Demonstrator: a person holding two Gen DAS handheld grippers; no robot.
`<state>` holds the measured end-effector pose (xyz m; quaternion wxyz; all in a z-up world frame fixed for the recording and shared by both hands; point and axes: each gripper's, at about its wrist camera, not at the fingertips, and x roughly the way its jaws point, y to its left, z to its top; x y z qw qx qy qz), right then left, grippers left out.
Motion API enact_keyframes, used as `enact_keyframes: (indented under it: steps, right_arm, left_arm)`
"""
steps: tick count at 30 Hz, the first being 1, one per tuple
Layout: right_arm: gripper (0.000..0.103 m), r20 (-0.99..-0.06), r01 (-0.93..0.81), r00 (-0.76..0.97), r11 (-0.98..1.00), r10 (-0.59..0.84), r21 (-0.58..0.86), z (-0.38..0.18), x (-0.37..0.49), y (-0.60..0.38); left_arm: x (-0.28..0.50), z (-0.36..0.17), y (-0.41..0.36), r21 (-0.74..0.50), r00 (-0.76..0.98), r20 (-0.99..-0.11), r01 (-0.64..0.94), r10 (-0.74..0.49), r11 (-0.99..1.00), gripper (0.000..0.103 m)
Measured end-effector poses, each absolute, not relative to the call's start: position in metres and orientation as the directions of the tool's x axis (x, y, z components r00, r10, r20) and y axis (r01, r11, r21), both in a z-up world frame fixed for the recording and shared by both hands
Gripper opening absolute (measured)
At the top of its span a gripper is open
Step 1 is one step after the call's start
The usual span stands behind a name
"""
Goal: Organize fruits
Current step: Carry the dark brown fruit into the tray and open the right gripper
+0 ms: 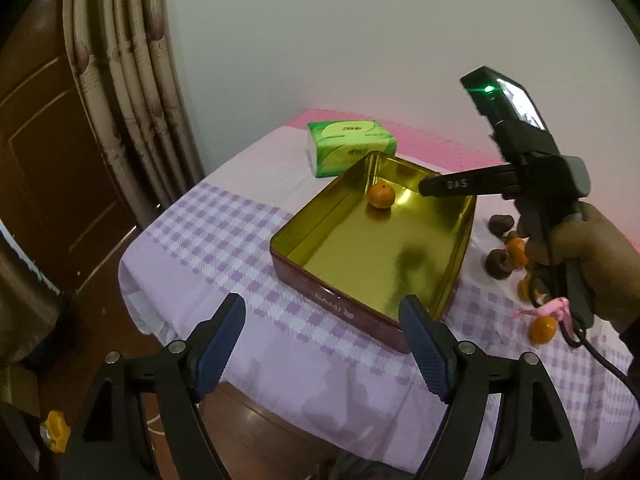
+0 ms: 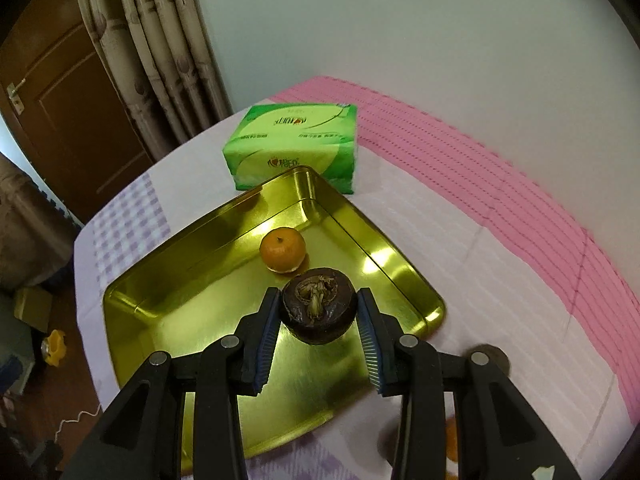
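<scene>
**A:** Nearest you, your left tongs (image 1: 322,344) hang wide open and hold nothing, parked just short of the near edge of the gold tin (image 1: 456,240). I'd guess you keep them back there so the tin's mouth is clear for the other hand.

**B:** And the right one?

**A:** Your right tongs (image 2: 318,320) sit over the tin with a dark brown fruit (image 2: 319,306) between the pads. From the right wrist view the pads look a hair off its sides, so I can't tell if you're gripping it or letting it go. It seems low over the tin floor; whether it touches I can't say.

**B:** How does the fruit look?

**A:** Squat, round, glossy dark skin, a dry tan tuft facing up. Probably firm, but it may roll.

**B:** Beyond it?

**A:** An orange (image 2: 283,250) lies just behind it in the tin, by the far wall. Past the tin stands a green tissue pack (image 2: 292,144). To the tin's right, more oranges and brown fruits (image 1: 500,264) wait on the cloth.
</scene>
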<state>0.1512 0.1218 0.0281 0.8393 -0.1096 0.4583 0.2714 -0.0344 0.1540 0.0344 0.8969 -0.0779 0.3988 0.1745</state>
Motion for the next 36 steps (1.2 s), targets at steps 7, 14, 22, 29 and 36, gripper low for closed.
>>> enact_keyframes:
  steps: [7, 14, 22, 29, 36]
  right_arm:
    - [0.035, -0.856, -0.523, 0.413, 0.851, 0.31, 0.056, 0.005, 0.17, 0.136]
    - [0.035, -0.865, -0.487, 0.404, 0.87, 0.297, 0.071, -0.006, 0.178, 0.135]
    - [0.037, -0.854, -0.472, 0.427, 0.879, 0.296, 0.068, -0.004, 0.181, 0.137]
    - [0.043, -0.821, -0.46, 0.457, 0.881, 0.343, 0.112, 0.011, 0.175, 0.127]
    - [0.046, -0.756, -0.46, 0.504, 0.871, 0.419, 0.176, 0.043, 0.148, 0.107]
  left_arm:
    - [-0.032, 0.032, 0.159, 0.023, 0.596, -0.755, -0.393, 0.273, 0.919, 0.085]
    - [-0.028, 0.027, 0.157, 0.029, 0.579, -0.774, -0.372, 0.257, 0.928, 0.088]
    - [-0.025, 0.023, 0.157, 0.03, 0.559, -0.793, -0.361, 0.242, 0.932, 0.091]
    - [-0.024, 0.019, 0.158, 0.028, 0.548, -0.803, -0.358, 0.234, 0.933, 0.091]
    - [-0.023, 0.02, 0.152, 0.046, 0.548, -0.802, -0.339, 0.237, 0.94, 0.091]
